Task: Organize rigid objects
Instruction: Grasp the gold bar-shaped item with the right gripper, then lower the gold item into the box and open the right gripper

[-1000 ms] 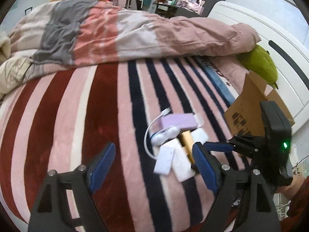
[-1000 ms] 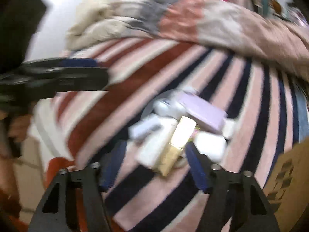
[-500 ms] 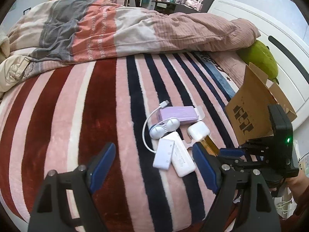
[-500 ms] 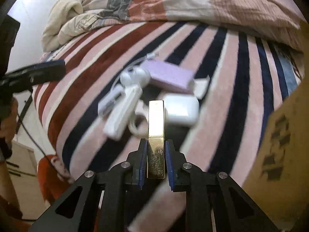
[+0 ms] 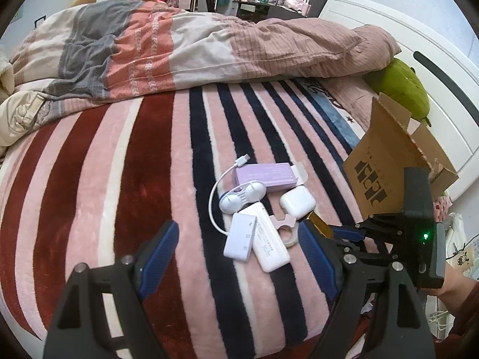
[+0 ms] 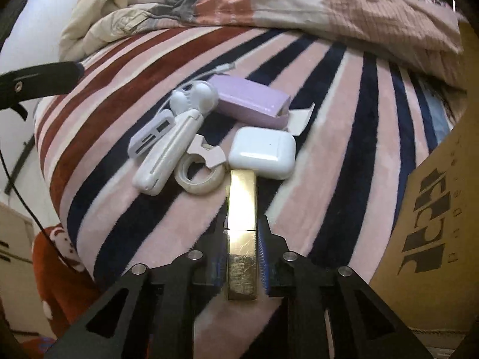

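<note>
My right gripper [image 6: 242, 239] is shut on a gold rectangular tube [image 6: 242, 209], held lengthwise between the blue pads just in front of the pile. The pile on the striped blanket holds a white earbud case [image 6: 262, 152], a lilac box [image 6: 251, 103], a tape roll [image 6: 199, 176], a long white case [image 6: 167, 155], a white card reader [image 6: 151, 134] and a round white cable winder [image 6: 194, 98]. My left gripper [image 5: 236, 248] hovers open near the same pile [image 5: 260, 206], nothing between its fingers. In the left wrist view the right gripper [image 5: 344, 233] sits low at the right with the gold tube [image 5: 320, 224].
An open cardboard box [image 5: 389, 164] stands on the bed to the right of the pile, also seen as the box [image 6: 434, 209] in the right wrist view. A bunched duvet [image 5: 209, 45] lies across the back. A green plush [image 5: 401, 86] rests by the white headboard. The bed edge is close below.
The right gripper closed on the gold tube and drew it out of the pile toward the bed edge. The left gripper stayed open and still.
</note>
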`<control>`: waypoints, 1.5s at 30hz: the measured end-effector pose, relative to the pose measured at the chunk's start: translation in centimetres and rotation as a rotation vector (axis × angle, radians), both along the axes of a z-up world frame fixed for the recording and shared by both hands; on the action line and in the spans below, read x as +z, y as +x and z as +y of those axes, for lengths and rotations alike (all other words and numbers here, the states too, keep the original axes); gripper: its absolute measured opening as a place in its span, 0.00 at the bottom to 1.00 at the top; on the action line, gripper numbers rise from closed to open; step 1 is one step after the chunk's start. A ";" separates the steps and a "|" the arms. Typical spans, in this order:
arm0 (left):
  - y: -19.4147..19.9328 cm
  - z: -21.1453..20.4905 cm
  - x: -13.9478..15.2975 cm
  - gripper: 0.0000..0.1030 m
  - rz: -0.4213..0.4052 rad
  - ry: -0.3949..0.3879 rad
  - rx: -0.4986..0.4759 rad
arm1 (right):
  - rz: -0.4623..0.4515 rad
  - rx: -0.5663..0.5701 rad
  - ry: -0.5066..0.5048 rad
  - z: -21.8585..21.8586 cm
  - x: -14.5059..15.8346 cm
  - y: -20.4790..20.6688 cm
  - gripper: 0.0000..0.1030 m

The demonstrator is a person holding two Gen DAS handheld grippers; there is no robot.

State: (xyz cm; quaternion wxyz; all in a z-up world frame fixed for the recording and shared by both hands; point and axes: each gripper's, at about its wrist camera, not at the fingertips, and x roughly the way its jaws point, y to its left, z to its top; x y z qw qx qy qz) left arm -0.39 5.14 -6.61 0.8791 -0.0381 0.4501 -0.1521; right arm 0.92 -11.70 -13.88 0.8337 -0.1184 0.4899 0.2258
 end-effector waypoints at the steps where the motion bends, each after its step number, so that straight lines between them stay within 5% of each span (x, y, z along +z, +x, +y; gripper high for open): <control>1: -0.1 -0.2 0.3 0.77 -0.006 -0.005 -0.007 | -0.020 0.006 -0.003 0.1 0.5 -0.3 0.13; 12: 0.5 -4.3 7.3 0.75 -0.101 -0.135 -0.152 | -0.183 0.206 0.228 1.1 10.8 -2.1 0.13; 22: 5.1 -14.4 10.6 0.27 -0.069 -0.237 -0.376 | -0.352 0.157 0.305 -6.4 16.3 -1.8 0.13; 30: 7.8 -24.0 9.9 0.25 -0.029 -0.173 -0.507 | -0.323 -0.009 0.290 -15.2 16.1 0.1 0.13; 41: 8.9 -28.5 7.4 0.25 0.033 -0.080 -0.563 | -0.174 -0.096 0.244 -19.9 14.1 1.9 0.13; 45: 8.8 -27.9 7.6 0.47 -0.005 -0.044 -0.533 | -0.166 -0.128 0.207 -19.8 13.8 2.0 0.15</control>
